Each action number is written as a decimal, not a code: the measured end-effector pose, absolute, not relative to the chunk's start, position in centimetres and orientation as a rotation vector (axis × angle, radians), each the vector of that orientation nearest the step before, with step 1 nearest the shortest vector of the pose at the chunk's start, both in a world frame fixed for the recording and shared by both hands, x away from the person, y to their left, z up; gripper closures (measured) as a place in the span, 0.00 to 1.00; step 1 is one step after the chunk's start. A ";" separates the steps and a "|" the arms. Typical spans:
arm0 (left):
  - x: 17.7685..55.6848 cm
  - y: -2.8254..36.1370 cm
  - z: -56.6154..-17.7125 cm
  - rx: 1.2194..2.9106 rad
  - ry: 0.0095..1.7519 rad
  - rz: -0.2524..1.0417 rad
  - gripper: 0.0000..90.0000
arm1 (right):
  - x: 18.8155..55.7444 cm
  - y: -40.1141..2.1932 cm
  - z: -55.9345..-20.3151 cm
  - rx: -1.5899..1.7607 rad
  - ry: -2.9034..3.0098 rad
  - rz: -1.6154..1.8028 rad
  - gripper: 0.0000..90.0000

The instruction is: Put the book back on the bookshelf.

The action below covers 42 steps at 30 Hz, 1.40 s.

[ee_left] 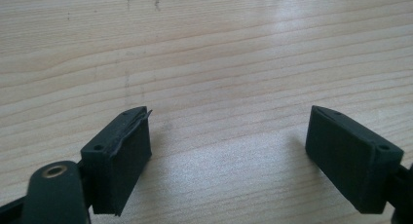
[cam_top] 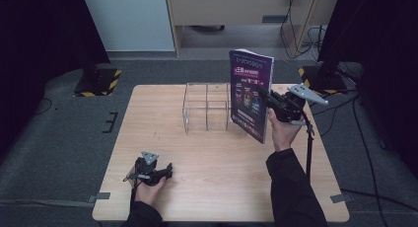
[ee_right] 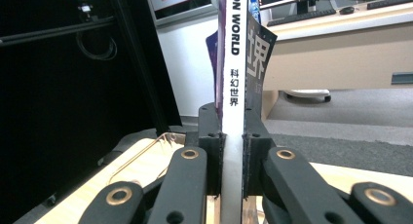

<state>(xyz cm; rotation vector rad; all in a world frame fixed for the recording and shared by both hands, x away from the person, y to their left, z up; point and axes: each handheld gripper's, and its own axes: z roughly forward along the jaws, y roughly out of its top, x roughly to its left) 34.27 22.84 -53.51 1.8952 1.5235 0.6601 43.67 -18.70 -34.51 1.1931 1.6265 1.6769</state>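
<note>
Purple-covered paperback magazine [cam_top: 251, 94] stands upright in the air, clamped at its spine by the right gripper [cam_top: 272, 107], just beside the clear acrylic divider rack [cam_top: 207, 107]. Slotting it in seems left. Left gripper [cam_top: 166, 170] rests spread, empty, on the wooden table [cam_top: 217, 163].

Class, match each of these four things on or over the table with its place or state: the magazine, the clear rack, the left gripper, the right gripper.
Things:
1. magazine
2. clear rack
3. left gripper
4. right gripper

Places or states:
A. low over the near left of the table, jaws open with nothing between them
B. held upright, above the table
C. jaws shut on the spine
D. standing at the table's far middle

Pairs: 1-B, 2-D, 3-A, 4-C
</note>
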 end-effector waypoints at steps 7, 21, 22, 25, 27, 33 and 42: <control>34.3 22.8 -53.5 1.896 1.523 0.659 0.17 | 45.2 -17.5 -35.3 1.200 1.629 1.631 0.92; 34.3 22.8 -53.5 1.898 1.522 0.658 0.16 | 46.9 -16.1 -37.0 1.226 1.602 1.570 0.92; 34.3 22.8 -53.5 1.898 1.522 0.658 0.16 | 46.9 -16.1 -37.0 1.226 1.602 1.570 0.92; 34.3 22.8 -53.5 1.898 1.522 0.658 0.16 | 47.1 -16.1 -37.5 1.243 1.595 1.571 0.92; 34.3 22.8 -53.5 1.898 1.522 0.658 0.16 | 47.2 -16.0 -38.0 1.248 1.600 1.561 0.92; 34.3 22.8 -53.5 1.898 1.522 0.658 0.16 | 47.2 -15.7 -38.8 1.248 1.600 1.556 0.92; 34.3 22.8 -53.5 1.899 1.522 0.658 0.16 | 46.8 -15.5 -39.4 1.230 1.604 1.554 0.92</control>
